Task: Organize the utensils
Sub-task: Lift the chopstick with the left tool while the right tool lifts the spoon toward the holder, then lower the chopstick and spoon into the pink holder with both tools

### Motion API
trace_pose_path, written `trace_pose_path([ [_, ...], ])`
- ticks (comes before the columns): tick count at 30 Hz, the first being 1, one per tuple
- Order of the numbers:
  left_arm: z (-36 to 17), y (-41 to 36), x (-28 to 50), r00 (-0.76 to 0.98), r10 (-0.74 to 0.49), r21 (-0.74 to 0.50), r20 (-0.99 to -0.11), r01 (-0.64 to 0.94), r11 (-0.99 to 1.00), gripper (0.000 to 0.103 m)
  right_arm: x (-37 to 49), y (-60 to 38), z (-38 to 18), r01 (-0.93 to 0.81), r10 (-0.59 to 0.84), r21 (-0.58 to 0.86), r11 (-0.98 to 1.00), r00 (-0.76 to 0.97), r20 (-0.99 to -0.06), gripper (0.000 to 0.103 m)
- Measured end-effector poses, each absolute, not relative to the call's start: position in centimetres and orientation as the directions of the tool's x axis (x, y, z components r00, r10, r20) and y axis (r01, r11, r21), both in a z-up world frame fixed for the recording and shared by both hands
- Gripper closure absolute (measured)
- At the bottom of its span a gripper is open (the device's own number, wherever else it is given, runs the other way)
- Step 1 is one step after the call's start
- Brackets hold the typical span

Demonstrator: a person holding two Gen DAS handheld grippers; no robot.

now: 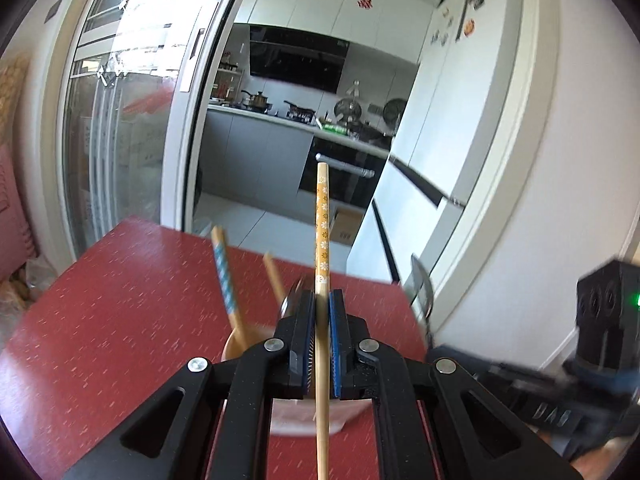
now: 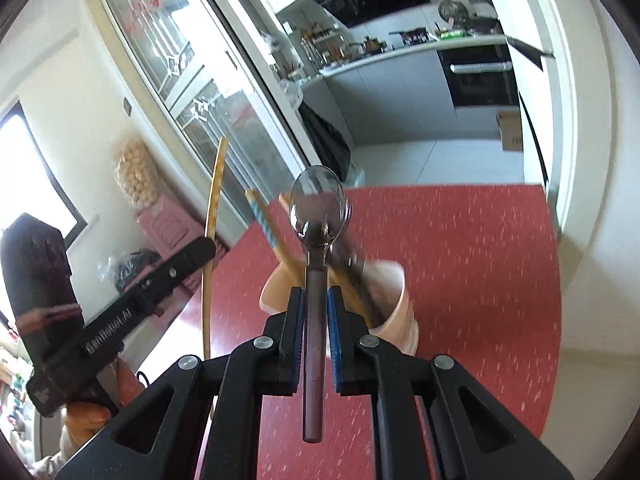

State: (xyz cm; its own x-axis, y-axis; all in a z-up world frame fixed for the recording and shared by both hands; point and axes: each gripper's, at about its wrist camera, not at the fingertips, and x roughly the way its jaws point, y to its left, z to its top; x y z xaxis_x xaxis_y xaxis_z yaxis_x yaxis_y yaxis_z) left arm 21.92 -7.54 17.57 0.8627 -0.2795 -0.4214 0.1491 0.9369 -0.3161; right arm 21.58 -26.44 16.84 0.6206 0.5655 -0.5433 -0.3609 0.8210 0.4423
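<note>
Jaws pinch a chopstick (left) and a spoon (right); cup contents blurred.

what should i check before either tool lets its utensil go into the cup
1. Left tool clamped on the orange chopstick: ok.
2. Right tool clamped on the spoon: ok.
3. Chopstick upright, over the cup: ok.
4. Spoon handle lined up over the cup mouth: cannot tell, spoon sits at the near rim.
5. Room in the cup beside the blue chopstick and other utensils: cannot tell, blurred.
6. Cup upright on the red table: ok.
</note>
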Motion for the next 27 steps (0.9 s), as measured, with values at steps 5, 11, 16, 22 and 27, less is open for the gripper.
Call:
trace_pose_path([
  [5, 17.4, -8.1, 24.8, 0.879, -0.273, -0.337, -0.39, 0.14, 0.931, 0.066, 23.9, -26.4, 16.8, -0.377, 0.548, 0.405, 0.833, 0.664, -0.509, 0.091],
  [11, 16.5, -9.2, 27.9, 0.898, -0.242, -0.326, -0.368, 0.119, 0.938, 0.066, 26.3, -25.8, 15.8, -0.393, 0.537, 0.376, 0.84, 0.705, -0.463, 0.091],
  [16, 15.9, -9.8, 29.4, 0.919, -0.225, -0.336, -0.325, 0.11, 0.935, 0.066, 27.5, -25.4, 14.9, -0.418, 0.542, 0.356, 0.836, 0.728, -0.419, 0.091],
  [22, 14.3, -10.2, 29.5, 0.941, -0.198, -0.333, -0.276, 0.099, 0.938, 0.066, 28.0, -25.0, 12.8, -0.442, 0.545, 0.327, 0.835, 0.743, -0.387, 0.091],
  [27, 12.4, -10.6, 28.9, 0.942, -0.19, -0.31, -0.278, 0.099, 0.945, 0.066, 28.2, -24.9, 11.4, -0.458, 0.56, 0.33, 0.825, 0.738, -0.375, 0.091],
])
